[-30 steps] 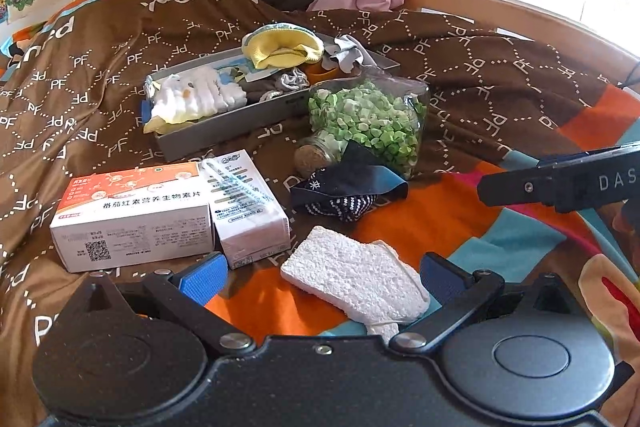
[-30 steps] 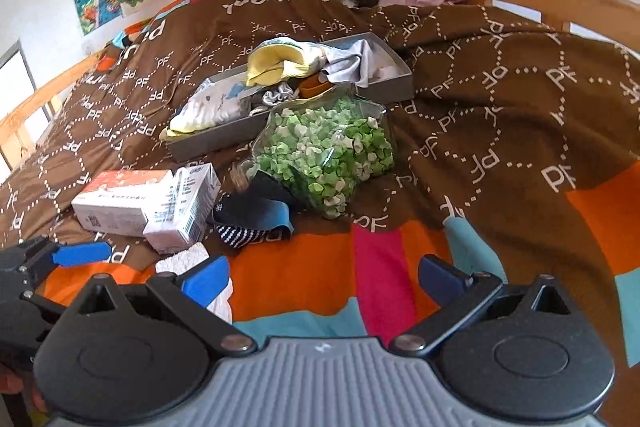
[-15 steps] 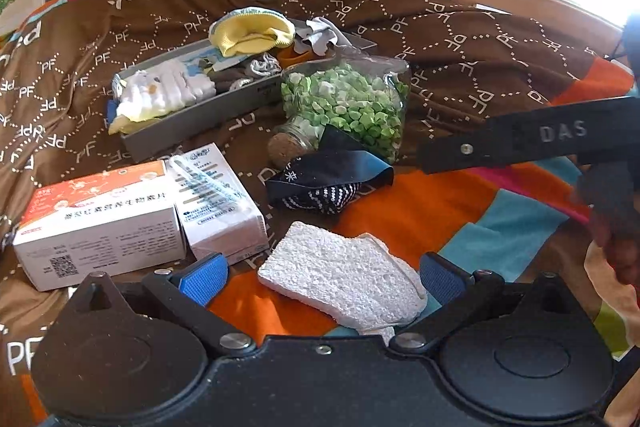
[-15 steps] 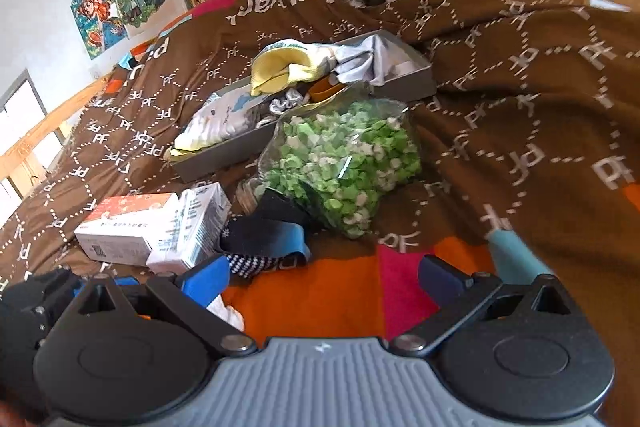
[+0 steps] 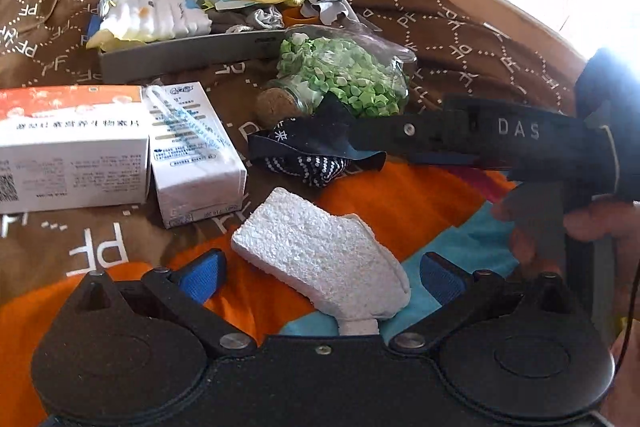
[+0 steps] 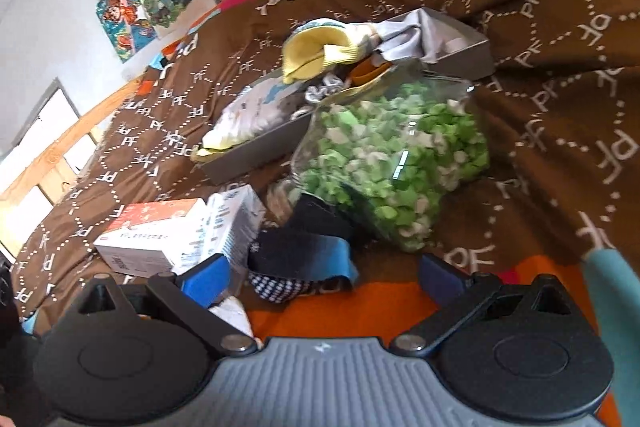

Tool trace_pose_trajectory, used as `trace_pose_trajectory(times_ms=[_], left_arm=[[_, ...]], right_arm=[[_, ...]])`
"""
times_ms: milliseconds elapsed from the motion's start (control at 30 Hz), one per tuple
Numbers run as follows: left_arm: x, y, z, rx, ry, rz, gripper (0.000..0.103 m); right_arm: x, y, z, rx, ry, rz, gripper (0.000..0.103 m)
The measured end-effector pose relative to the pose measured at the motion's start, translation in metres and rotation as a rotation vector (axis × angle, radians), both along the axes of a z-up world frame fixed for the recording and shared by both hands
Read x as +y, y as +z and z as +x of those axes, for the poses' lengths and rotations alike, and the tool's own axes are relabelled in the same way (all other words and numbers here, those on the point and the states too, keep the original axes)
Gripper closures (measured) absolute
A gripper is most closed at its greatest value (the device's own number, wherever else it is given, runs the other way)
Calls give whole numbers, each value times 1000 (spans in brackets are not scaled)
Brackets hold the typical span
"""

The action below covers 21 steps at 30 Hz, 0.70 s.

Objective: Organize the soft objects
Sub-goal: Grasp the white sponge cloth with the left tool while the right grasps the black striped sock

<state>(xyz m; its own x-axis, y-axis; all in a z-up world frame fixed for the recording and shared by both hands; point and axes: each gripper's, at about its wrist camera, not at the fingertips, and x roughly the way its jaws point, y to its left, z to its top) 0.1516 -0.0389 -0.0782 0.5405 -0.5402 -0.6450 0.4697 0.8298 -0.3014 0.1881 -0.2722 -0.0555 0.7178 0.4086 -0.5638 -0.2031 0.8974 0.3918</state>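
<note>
Brown quilt covered the bed (image 5: 460, 39), with a grey tray (image 5: 172, 57) of soft items far ahead. Over the last second the right hand-held gripper (image 6: 320, 275) had pushed forward, fingers spread and empty, until the dark sock (image 6: 304, 259) lay just ahead between them, apparently next for the tray. The left hand-held gripper (image 5: 320, 267), also open, straddled the white sponge (image 5: 320, 251) without pinching it.

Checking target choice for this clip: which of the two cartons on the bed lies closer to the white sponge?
The smaller white carton with the wrapped straw on top; its corner almost reaches the white sponge. The orange-topped carton lies on its far side.
</note>
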Motion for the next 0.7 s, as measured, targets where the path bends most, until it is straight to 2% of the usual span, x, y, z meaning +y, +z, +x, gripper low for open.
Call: trace_pose_trajectory(times_ms=[100,267,367,467,533,567,633,700], left_arm=[[-2,-3,-1,-14,-6,-2,1],[2,-2,-1,-16,-16,-58,2],[8,-3,0,-12,1,-90,11],[13,-4,-1,-15,26,-116,24],[17,-4,0,-14,44,-141,33],[19,-3,0,-15,51,-159,35],[26,-3,0,-13,62,-234,43],[29,-2,0,-5,64,-287,44]], right_arm=[[4,-3,6,7,13,3,2],[10,-7,11,-11,17,-32,13],[11,-10,12,-9,28,-28,22],[13,-12,13,-9,41,-39,30],[15,-13,13,-4,49,-49,39],[16,-13,13,-6,50,-57,42],[17,-13,11,-11,49,-66,55],[16,-12,11,-9,49,-62,61]])
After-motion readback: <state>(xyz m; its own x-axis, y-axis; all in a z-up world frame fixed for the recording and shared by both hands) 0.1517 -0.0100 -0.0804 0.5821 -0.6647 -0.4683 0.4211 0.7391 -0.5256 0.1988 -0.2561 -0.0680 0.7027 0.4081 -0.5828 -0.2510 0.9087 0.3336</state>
